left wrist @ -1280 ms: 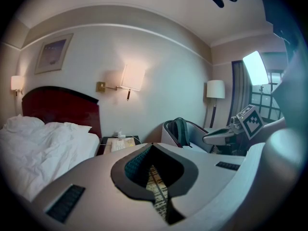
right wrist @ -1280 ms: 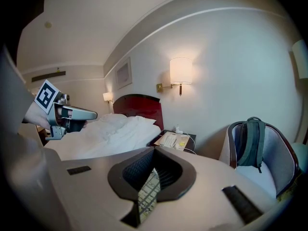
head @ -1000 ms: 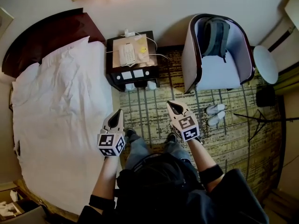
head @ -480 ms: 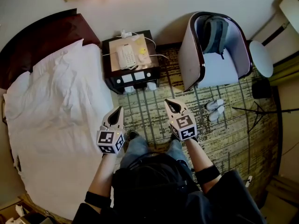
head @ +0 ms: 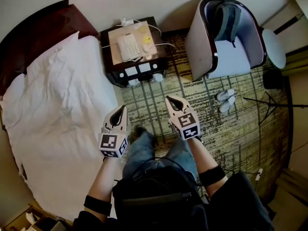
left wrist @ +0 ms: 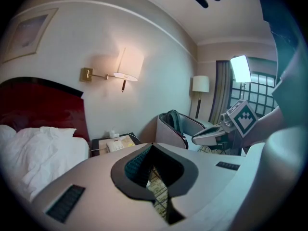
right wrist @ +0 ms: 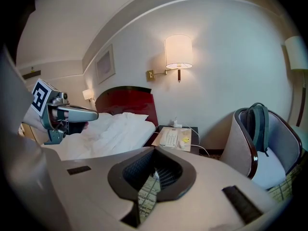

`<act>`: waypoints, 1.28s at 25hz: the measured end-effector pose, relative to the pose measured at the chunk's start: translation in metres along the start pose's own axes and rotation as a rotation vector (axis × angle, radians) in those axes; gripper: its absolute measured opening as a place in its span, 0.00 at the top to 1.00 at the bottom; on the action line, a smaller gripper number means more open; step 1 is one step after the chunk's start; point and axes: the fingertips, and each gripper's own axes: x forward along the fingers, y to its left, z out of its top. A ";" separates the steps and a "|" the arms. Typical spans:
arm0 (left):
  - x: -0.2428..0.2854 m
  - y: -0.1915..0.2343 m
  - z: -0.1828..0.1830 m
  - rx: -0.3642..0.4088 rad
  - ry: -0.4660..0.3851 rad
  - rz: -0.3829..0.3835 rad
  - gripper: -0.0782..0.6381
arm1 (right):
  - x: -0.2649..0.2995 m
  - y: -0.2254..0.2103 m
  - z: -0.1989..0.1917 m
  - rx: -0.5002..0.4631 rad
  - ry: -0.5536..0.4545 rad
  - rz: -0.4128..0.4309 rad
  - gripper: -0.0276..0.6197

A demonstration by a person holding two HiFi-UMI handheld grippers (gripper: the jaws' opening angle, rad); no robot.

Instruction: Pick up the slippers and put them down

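The left tongs (head: 121,110) and right tongs (head: 171,100) have advanced toward the nightstand (head: 112,65); both are closed and empty. The slippers (head: 225,100) lie on the carpet (head: 240,134) before the armchair (head: 230,59), well apart from the right tongs

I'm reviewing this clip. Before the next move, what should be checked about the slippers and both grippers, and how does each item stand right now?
1. Slippers located: ok, a white pair side by side on the carpet in front of the armchair.
2. Left gripper empty: ok, jaws together on nothing.
3. Right gripper empty: ok, jaws together on nothing.
4. Jaws opened for a grasp: not ok, both are shut.
5. A gripper at the slippers: not ok, both are well short of them.
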 end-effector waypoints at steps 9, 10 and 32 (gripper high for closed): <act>0.053 -0.015 -0.066 -0.004 0.040 0.035 0.89 | 0.049 -0.032 -0.076 0.096 -0.022 0.068 0.91; 0.060 -0.018 -0.078 -0.005 0.042 0.039 0.89 | 0.055 -0.037 -0.089 0.120 -0.026 0.073 0.90; 0.295 0.030 -0.364 0.071 0.084 0.020 0.89 | 0.319 -0.171 -0.395 0.790 -0.138 0.049 0.40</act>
